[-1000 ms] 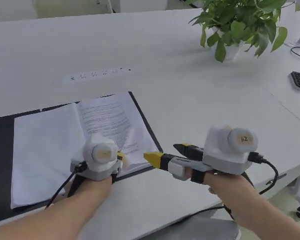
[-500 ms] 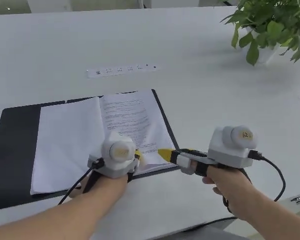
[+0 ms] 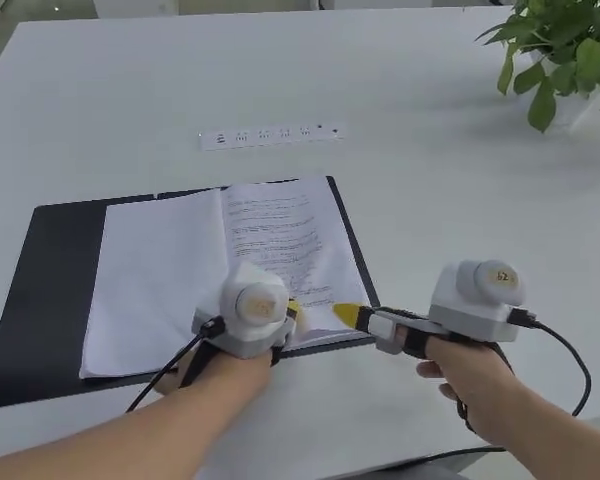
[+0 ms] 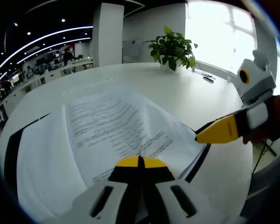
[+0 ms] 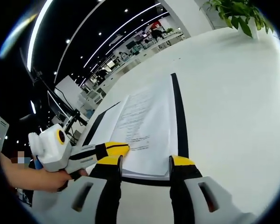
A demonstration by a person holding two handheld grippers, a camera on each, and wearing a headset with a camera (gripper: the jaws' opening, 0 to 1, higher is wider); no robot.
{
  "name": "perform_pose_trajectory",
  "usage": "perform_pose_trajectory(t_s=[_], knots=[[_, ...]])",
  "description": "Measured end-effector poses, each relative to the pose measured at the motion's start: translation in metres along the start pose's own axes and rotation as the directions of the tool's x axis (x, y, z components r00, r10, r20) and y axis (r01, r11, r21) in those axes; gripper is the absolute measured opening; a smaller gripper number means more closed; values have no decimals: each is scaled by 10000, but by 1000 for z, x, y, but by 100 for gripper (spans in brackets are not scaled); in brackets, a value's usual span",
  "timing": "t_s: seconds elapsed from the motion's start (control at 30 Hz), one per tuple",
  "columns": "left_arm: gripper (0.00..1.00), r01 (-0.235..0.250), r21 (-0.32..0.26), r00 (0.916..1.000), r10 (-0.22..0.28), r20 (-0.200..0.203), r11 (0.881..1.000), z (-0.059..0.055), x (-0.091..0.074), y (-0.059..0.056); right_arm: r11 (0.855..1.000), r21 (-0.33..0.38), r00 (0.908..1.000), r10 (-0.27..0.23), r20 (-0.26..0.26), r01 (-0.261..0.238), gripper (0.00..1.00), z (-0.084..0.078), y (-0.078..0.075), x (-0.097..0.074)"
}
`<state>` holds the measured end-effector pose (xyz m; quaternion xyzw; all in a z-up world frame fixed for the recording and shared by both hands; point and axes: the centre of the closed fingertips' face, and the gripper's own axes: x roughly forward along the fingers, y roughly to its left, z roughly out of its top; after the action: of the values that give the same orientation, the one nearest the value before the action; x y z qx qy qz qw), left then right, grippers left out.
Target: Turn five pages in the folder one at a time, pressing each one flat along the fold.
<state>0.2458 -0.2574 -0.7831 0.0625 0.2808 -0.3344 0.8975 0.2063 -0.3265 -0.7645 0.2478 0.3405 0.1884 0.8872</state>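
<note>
Open folder (image 3: pixel 50 260) lies flat on worktop (image 3: pixel 450 170) before us. We hold left tool (image 4: pixel 140 162) closed, tips on right page (image 3: pixel 280 230) near its lower edge, likely to pin sheets; right tool (image 5: pixel 147 161) gapes empty beside page corner, poised to lift next leaf

We see a white table (image 3: pixel 460 180) with a built-in socket strip (image 3: pixel 270 135), potted plant (image 3: pixel 565 45) (far right corner), bright window (image 4: pixel 219 32), ceiling strip lights (image 4: pixel 46 39).
</note>
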Motion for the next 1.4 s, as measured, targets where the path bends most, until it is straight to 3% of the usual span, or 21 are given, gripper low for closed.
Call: perform_pose_trajectory(t_s=[0.33, 0.67, 0.97, 1.17, 1.27, 1.4], knots=[[0, -55, -13, 10000, 55, -16, 10000, 0, 0, 0, 9998, 154, 9999, -115, 24, 114, 29, 1, -8, -1], [0, -77, -9, 10000, 77, -55, 10000, 0, 0, 0, 9979, 640, 9998, -100, -153, 110, 14, -2, -13, -3], [0, -109, -4, 9999, 109, -89, 9999, 0, 0, 0, 9978, 643, 9997, -121, -229, 136, 0, -4, -14, -6], [0, -121, -100, 9998, 120, -126, 9999, 1, 0, 0, 9961, 874, 9998, 99, -183, -83, 0, 0, -6, -7], [1, 83, -666, 9999, -92, -134, 9977, 2, -1, -2, 9973, 712, 9998, 196, 20, -197, 0, 5, 3, -11], [6, 284, -156, 9991, -288, -318, 9995, -3, -11, -3, 9975, 575, 9984, 396, 400, -418, 0, 13, 17, -16]])
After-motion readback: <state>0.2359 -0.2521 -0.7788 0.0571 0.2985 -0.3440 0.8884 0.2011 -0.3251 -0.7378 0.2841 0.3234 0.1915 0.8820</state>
